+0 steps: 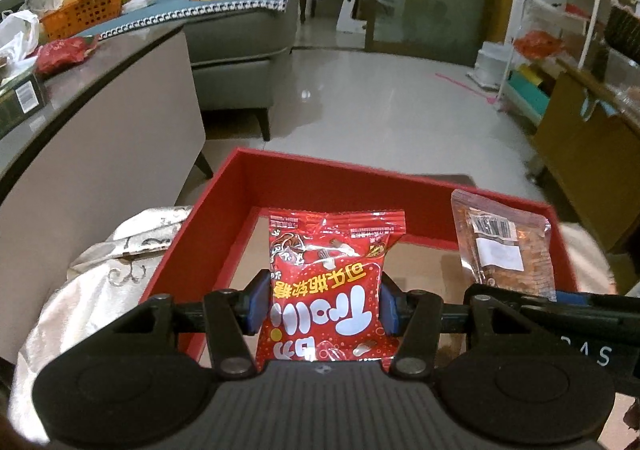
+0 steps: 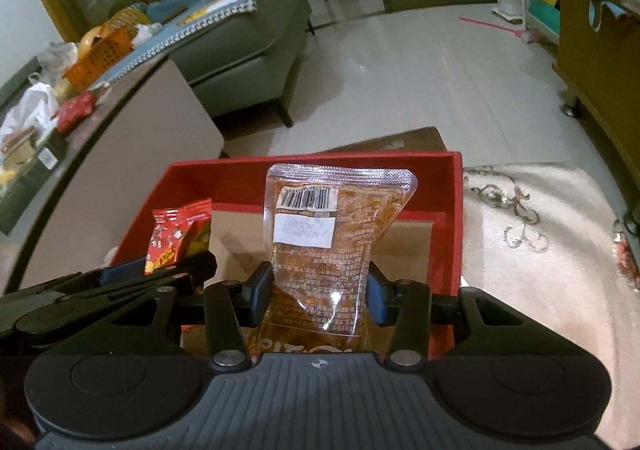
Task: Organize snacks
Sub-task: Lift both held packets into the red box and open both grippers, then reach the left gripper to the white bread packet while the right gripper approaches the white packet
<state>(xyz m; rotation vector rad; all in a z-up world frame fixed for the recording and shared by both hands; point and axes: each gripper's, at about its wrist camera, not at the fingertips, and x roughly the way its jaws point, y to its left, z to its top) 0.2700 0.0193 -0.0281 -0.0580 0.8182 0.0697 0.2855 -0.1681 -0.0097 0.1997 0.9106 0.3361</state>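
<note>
A glossy red candy packet with white lettering (image 1: pixel 334 282) sits pinched between the left hand-held gripper (image 1: pixel 324 304) pads, above the open red cardboard box (image 1: pixel 320 173). The right hand-held gripper (image 2: pixel 318 296) clamps a clear barcoded pouch of brownish snack (image 2: pixel 324 234) over that box.

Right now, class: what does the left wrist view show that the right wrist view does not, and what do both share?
Only the left wrist view shows the printed front of the red candy bag, clamped in the left gripper. Only the right wrist view shows the clear snack pouch head on, clamped in the right gripper, and the brown board beyond the box. Both show the red box, both packets, the sofa and the orange basket.
</note>
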